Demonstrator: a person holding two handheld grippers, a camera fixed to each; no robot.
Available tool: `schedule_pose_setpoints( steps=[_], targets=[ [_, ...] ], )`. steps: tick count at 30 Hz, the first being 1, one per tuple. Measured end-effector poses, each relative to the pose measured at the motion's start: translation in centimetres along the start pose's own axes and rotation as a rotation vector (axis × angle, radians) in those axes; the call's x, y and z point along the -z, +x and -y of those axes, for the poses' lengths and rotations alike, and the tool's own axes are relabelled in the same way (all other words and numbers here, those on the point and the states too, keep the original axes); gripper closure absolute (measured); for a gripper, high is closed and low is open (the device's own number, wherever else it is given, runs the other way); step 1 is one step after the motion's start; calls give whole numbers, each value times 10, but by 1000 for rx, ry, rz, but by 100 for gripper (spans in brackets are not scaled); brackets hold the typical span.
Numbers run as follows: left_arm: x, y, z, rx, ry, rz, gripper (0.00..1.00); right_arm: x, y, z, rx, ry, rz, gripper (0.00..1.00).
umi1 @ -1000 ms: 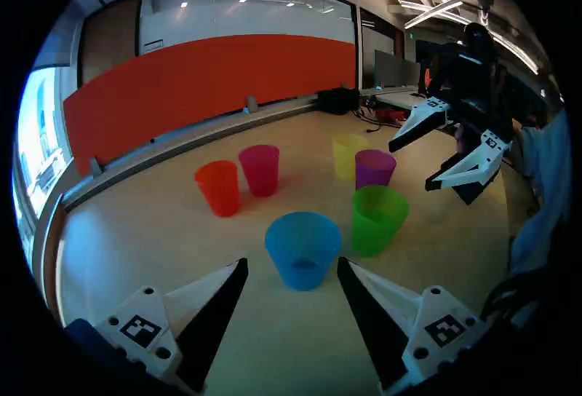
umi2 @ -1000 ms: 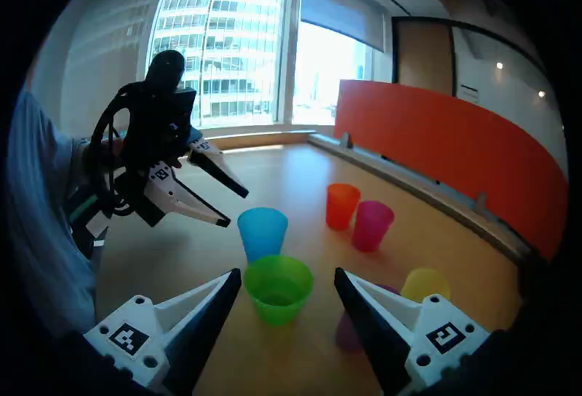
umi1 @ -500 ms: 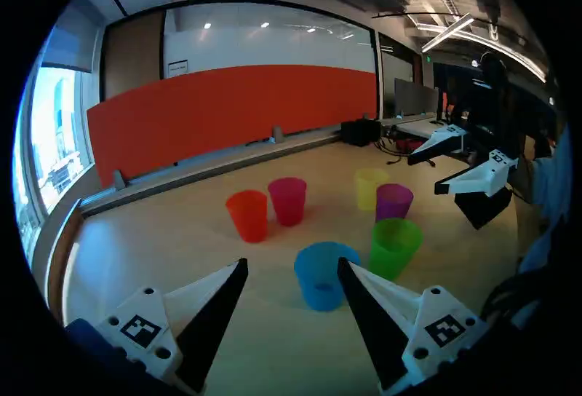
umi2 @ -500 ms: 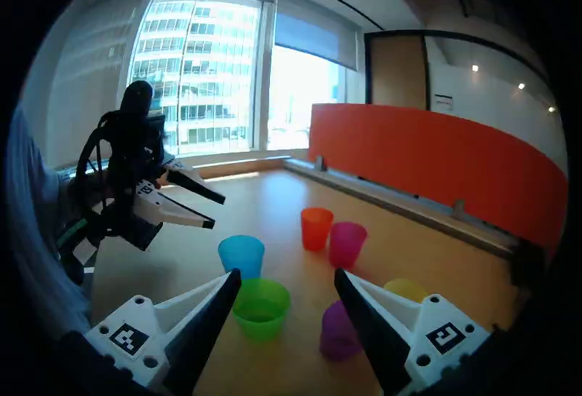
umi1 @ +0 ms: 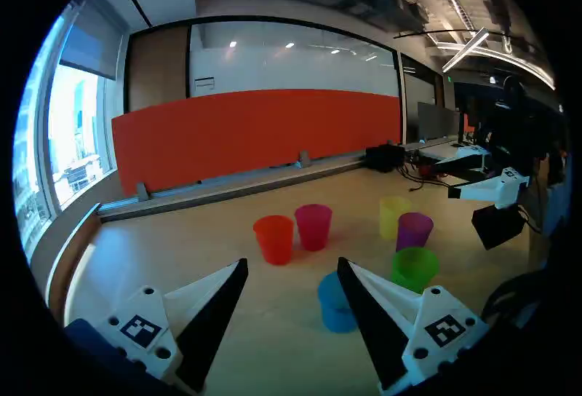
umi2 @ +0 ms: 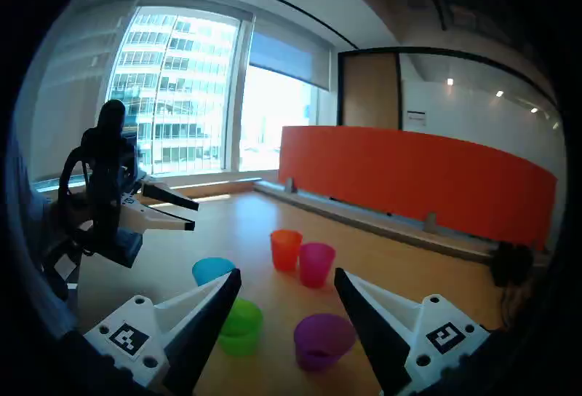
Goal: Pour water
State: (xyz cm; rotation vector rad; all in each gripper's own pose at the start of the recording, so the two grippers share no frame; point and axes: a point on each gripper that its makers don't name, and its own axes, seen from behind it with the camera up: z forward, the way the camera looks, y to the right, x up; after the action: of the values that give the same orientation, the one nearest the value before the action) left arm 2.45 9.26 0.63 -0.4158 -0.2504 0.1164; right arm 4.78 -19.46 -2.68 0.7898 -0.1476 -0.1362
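Hovering over the table [umi1: 145, 250], left gripper [umi1: 291, 261] and right gripper [umi2: 287, 272] both gape empty; blue cup [umi1: 333, 310] stands near green cup [umi1: 413, 268].

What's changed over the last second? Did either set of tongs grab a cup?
Both pulled up and back: the left tongs no longer frame the blue cup, and the right tongs no longer frame the green cup. Nothing was gripped or released; both stay open and empty. All six cups stand where they were on the table.
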Motion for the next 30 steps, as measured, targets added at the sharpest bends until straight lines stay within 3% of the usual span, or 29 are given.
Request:
schedule_pose_setpoints(
  steps=[12,30],
  targets=[
    [7,31,22,6,120,-104,9,12,18,-43,-16,-186,-80,0],
    [19,73,46,51,264,-242,9,60,51,-119,-39,-526,-237,0]
  ],
)
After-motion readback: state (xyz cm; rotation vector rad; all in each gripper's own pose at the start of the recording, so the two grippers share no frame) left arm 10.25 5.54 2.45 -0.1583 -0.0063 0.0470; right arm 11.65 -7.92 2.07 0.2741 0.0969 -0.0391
